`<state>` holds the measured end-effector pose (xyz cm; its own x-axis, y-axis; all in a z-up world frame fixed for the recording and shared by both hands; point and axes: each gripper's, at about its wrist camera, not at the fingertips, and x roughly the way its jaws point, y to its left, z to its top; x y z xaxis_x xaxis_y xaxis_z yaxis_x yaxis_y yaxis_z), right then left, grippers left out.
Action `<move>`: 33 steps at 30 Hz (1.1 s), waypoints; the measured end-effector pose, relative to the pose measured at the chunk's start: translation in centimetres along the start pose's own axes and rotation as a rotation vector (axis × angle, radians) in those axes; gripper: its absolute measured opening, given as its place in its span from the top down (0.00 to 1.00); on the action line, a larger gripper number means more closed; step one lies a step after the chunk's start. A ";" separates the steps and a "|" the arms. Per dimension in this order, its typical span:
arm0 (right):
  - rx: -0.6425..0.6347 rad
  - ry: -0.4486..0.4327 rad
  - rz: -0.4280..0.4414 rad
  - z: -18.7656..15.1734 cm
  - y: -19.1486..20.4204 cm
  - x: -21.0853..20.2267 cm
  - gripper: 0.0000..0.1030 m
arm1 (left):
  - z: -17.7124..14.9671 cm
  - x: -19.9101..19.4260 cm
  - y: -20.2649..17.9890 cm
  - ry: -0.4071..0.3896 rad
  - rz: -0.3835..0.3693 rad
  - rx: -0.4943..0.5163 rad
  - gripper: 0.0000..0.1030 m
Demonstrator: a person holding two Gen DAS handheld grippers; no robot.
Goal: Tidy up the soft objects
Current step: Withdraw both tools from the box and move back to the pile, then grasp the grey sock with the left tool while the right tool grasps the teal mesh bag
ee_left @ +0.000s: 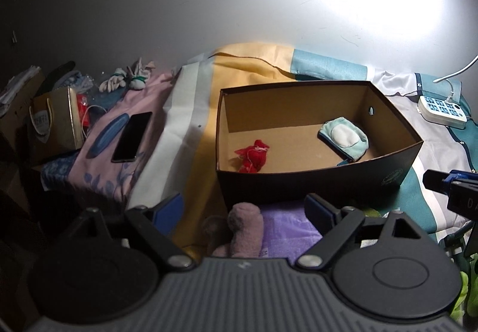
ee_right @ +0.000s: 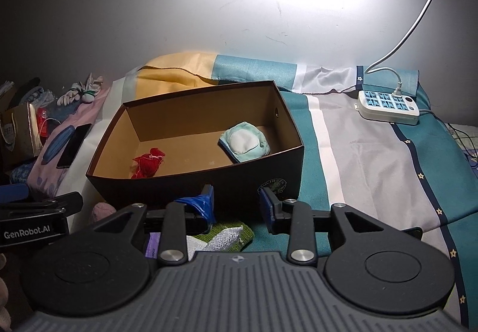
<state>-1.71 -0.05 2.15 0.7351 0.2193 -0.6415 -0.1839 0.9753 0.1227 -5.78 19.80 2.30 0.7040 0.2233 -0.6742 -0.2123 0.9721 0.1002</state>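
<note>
Left gripper [ee_left: 242, 209], lower centre, jaws spread wide, empty, over pink plush [ee_left: 245, 230] and purple cloth [ee_left: 286, 227]. Right gripper [ee_right: 237, 206], lower centre, jaws parted, pinching nothing. Box [ee_left: 298, 185] mid-frame holds red cloth [ee_left: 252, 155] left, teal pad [ee_left: 343, 137] right.

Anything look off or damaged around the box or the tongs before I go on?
Yes. On the right tongs, the left pad looks bent and peeling away from its finger. The box sits flat and intact, with the red cloth and pale blue pad lying inside.
</note>
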 end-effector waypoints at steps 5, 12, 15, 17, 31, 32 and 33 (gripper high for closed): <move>-0.007 0.006 -0.007 -0.5 0.1 -0.3 0.83 | -0.8 -0.3 0.1 0.015 -0.003 -0.001 0.13; -0.014 0.020 0.007 -1.1 0.2 -0.6 0.82 | -1.8 -0.7 -0.2 0.025 -0.008 0.011 0.13; -0.020 0.028 0.016 -1.6 0.3 -0.6 0.82 | -2.0 -0.6 -0.2 0.033 -0.012 0.009 0.13; -0.018 0.034 0.025 -2.0 0.3 -0.6 0.82 | -2.2 -0.6 -0.1 0.038 -0.014 0.008 0.13; 0.037 0.125 0.113 -4.8 -0.6 0.0 0.82 | -5.0 0.3 2.4 0.088 -0.075 -0.017 0.13; 0.042 0.130 0.125 -5.0 -0.7 0.0 0.82 | -5.4 0.2 2.8 0.090 -0.086 -0.020 0.13; 0.049 0.135 0.142 -5.3 -1.0 0.0 0.82 | -5.7 0.2 3.2 0.090 -0.097 -0.019 0.13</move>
<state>-4.98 -1.14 -1.96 0.6090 0.3524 -0.7106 -0.2453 0.9356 0.2538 -10.21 22.50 -1.66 0.6583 0.1204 -0.7431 -0.1599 0.9870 0.0183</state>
